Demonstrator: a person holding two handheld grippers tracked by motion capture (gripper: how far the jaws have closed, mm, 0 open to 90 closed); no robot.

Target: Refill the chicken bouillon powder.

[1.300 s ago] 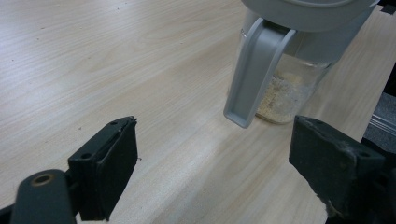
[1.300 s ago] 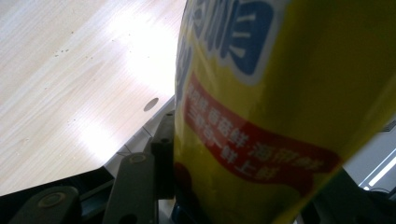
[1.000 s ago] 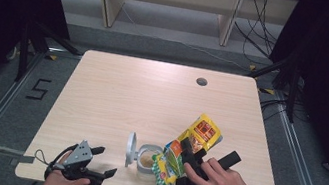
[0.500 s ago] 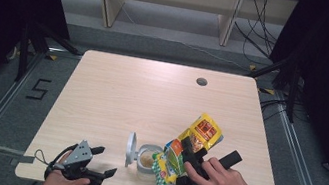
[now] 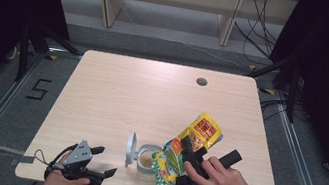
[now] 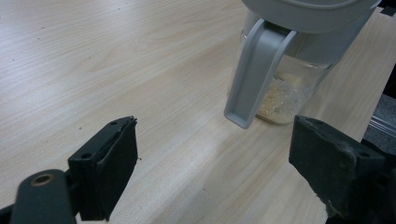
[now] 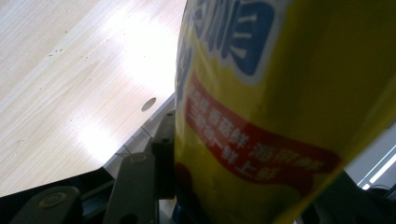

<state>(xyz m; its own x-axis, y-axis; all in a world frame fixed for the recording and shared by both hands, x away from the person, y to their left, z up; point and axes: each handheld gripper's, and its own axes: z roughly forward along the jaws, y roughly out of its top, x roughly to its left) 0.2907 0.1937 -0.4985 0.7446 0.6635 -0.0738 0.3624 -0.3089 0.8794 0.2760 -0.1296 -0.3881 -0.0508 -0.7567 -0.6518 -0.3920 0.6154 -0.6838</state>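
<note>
Even overhead light, dark surroundings

The bench (image 5: 151, 100) is evenly lit, blackness around it; glare patches whiten it in the right gripper view beside the blurred, shadowed bag (image 7: 280, 107).

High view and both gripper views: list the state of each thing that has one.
Jar: upright, lid flipped open, some pale powder inside.
Yellow bag: clamped, tilted over the jar.
Left hand-held gripper: open, holding nothing.
Right hand-held gripper: shut on the bag.

Packet (image 5: 198, 133) yellow, red band, blue lettering; container (image 5: 146, 156) clear, grey lid, beige grains; table (image 5: 116, 94) pale wood; jaws black.
</note>
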